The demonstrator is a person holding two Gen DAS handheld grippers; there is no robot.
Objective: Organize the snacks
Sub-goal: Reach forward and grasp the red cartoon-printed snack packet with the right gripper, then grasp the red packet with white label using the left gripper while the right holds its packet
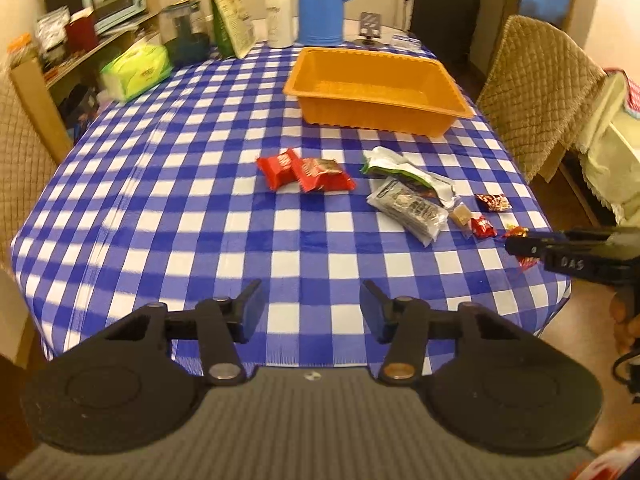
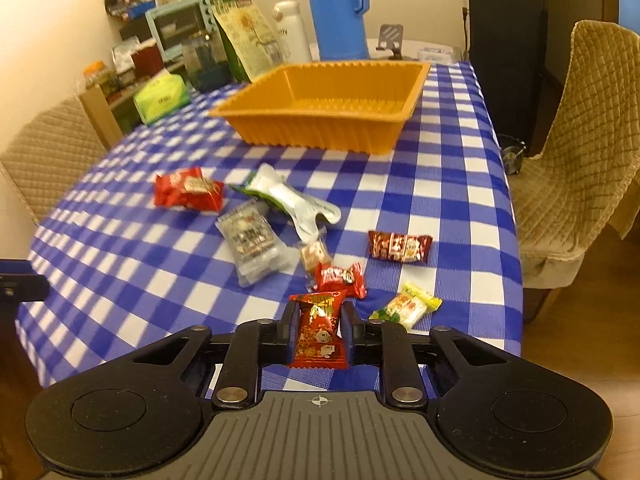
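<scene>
The red snack packet (image 2: 319,330) sits low at the centre of the right wrist view, pinched across its middle by the right hand-held gripper (image 2: 318,334), whose two fingers press its side edges. It looks light, crinkly and slippery, so a hold across the puffed belly seems safer than on the thin sealed ends. The left hand-held gripper (image 1: 311,312) hangs wide apart and grips nothing, low in its own view. The orange tray (image 2: 256,120) waits empty at upper centre of the checked surface (image 2: 440,184).
</scene>
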